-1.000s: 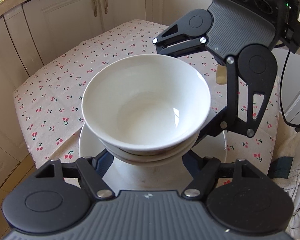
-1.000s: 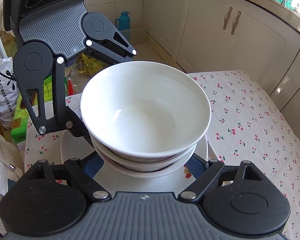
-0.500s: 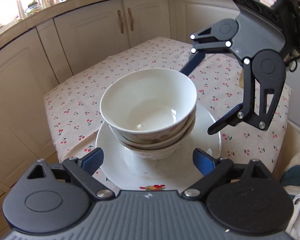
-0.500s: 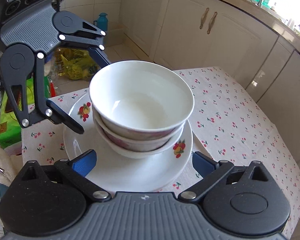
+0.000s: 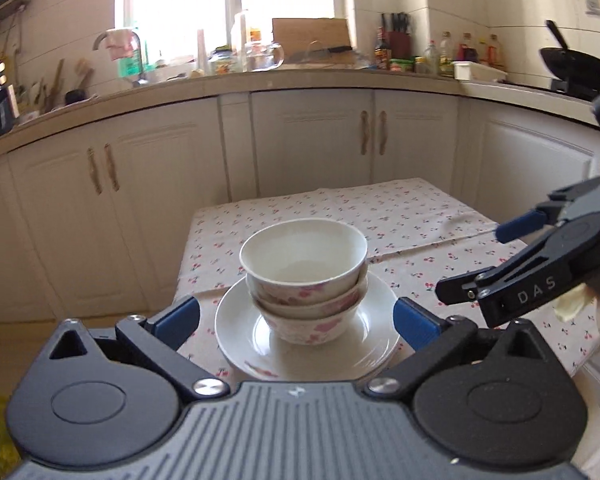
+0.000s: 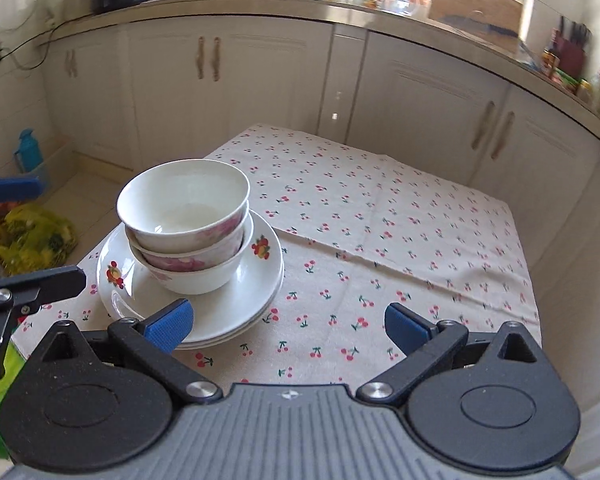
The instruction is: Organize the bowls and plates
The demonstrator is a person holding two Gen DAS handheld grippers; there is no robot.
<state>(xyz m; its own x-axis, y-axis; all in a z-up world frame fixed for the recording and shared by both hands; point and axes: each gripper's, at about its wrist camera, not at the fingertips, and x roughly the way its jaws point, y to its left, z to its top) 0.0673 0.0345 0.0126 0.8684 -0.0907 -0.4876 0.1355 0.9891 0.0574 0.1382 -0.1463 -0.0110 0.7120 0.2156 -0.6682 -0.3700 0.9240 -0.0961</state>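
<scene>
Three white bowls with pink flowers (image 5: 304,280) (image 6: 184,232) sit nested on a stack of white fruit-print plates (image 5: 312,344) (image 6: 236,300), near a corner of the cherry-print tablecloth (image 5: 400,216) (image 6: 380,220). My left gripper (image 5: 296,320) is just short of the stack, its jaws opening wide, blue pads (image 5: 176,316) clear of the plates and touching nothing. My right gripper (image 6: 287,325) stands open and empty to the right of the stack. Each gripper also shows at the edge of the other's view: the right gripper (image 5: 488,260) and the left gripper (image 6: 24,236).
Cream cabinets (image 5: 312,144) and a cluttered counter (image 5: 260,76) run behind the table. A wok (image 5: 572,68) sits on the stove at the right. On the floor left of the table are a yellow bag (image 6: 32,236) and a teal bottle (image 6: 28,152). Bare cloth stretches right of the stack.
Both grippers opened, let go of the bowl stack and pulled back and up from it. The bowls stay nested on the plates.
</scene>
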